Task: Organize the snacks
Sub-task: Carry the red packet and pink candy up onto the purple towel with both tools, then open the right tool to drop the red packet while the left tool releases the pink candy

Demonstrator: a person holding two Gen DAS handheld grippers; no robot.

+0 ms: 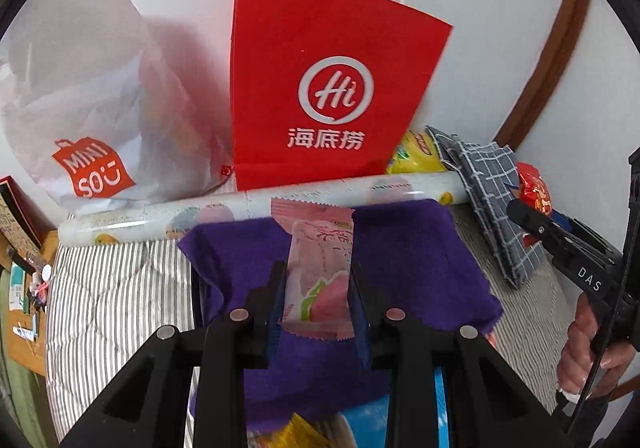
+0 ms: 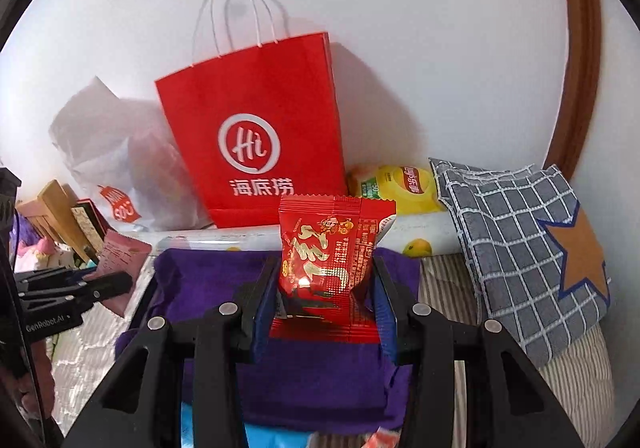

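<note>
The left gripper (image 1: pixel 318 290) is squeezing a pink snack pack (image 1: pixel 320 268) and the right gripper (image 2: pixel 325 294) is squeezing a red snack pack (image 2: pixel 334 256), both up over the purple cloth (image 1: pixel 404 244). Neither is sitting anywhere tidy yet. More snacks are peeking out below, cut off, and the red paper bag (image 2: pixel 256 127) is hiding its inside.

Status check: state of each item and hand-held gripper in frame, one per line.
Left hand-held gripper: shut on pink snack packet.
Pink snack packet: sealed, held upright over purple cloth.
Right hand-held gripper: shut on red snack packet.
Red snack packet: sealed, held upright.
Red paper bag: standing against the wall, handles up.
Purple cloth: spread out, edges rumpled.
Checked cloth: folded, leaning.
Yellow chip bag: lying behind the roll.
</note>
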